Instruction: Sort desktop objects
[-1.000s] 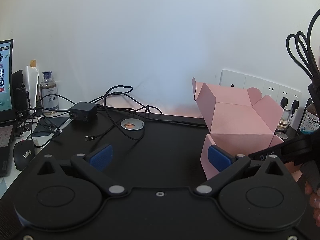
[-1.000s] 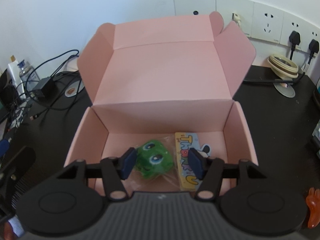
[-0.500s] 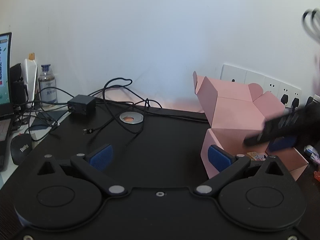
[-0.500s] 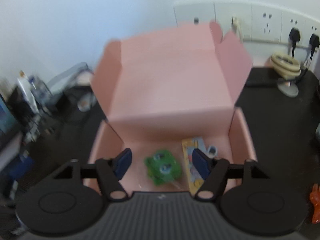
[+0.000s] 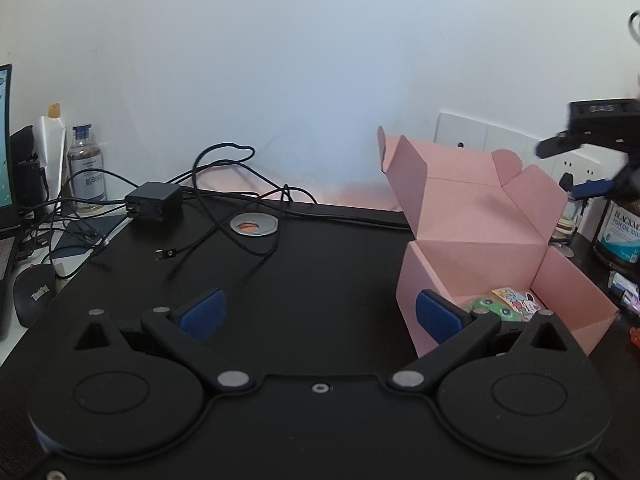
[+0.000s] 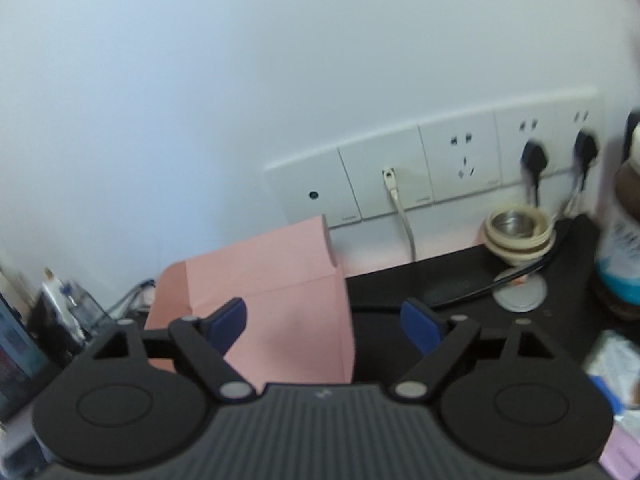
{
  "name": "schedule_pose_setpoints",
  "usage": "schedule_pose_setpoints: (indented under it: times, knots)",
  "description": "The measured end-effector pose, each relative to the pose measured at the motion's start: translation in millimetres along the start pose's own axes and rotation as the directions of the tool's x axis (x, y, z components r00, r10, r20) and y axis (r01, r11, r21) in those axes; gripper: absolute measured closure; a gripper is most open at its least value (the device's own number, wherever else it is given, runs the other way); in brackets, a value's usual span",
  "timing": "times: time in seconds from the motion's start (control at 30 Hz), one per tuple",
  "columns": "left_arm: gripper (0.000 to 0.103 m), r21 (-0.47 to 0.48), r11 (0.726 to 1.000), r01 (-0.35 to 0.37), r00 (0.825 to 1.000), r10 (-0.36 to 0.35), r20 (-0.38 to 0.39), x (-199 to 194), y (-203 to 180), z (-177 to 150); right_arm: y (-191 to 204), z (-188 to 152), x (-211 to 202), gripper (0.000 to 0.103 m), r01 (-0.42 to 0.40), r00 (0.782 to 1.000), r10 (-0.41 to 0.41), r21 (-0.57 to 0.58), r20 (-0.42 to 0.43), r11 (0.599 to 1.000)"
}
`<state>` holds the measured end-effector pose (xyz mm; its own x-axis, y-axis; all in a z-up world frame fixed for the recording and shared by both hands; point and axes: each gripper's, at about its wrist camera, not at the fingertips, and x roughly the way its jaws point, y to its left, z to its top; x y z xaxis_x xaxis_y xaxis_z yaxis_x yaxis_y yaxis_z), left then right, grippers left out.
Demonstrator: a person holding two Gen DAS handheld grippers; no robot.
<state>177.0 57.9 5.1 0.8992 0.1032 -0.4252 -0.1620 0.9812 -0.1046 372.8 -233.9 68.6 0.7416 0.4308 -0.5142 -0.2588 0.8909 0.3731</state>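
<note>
Box (image 6: 272,300) interior hidden behind lid

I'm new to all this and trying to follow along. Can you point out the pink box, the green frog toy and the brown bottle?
pink box (image 5: 472,216), left wrist view, on its raised lid.
green frog toy (image 5: 490,307), left wrist view, on its face.
brown bottle (image 5: 622,228), left wrist view, on its label.

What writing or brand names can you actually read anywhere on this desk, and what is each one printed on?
"ThinkPad": on the black mouse at the left edge.
"BLACKM..." and "FISH OIL 100...": on the brown bottle at the right, cut off by the frame.
Label on the clear bottle: too small to read.
Colourful card in the pink box: lettering too small to read.
Laptop screen: unreadable.
</note>
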Motion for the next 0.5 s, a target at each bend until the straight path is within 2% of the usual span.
schedule_pose_setpoints:
  times: [0.13,0.23,0.37,0.5]
  knots:
    - [0.000,0.015,1.000,0.016,1.000,-0.016,-0.006,5.0,-5.6,0.1,-19.8,4.1,41.6,0.018,-0.119,0.990,0.125,0.092,-0.063,0.989]
    - [0.000,0.022,0.999,0.024,1.000,-0.024,-0.014,8.0,-8.7,-0.6,-27.0,7.2,61.6,0.018,-0.185,0.978,0.196,0.134,-0.071,0.974]
    - [0.000,0.029,0.999,0.023,1.000,-0.023,-0.022,10.9,-11.4,-1.9,-32.8,12.4,77.4,0.018,-0.291,0.948,0.308,0.181,-0.076,0.939]
    - [0.000,0.019,0.999,0.033,0.999,-0.033,-0.015,10.3,-10.1,-1.7,-31.8,18.7,82.1,0.017,-0.338,0.930,0.358,0.194,-0.080,0.921]
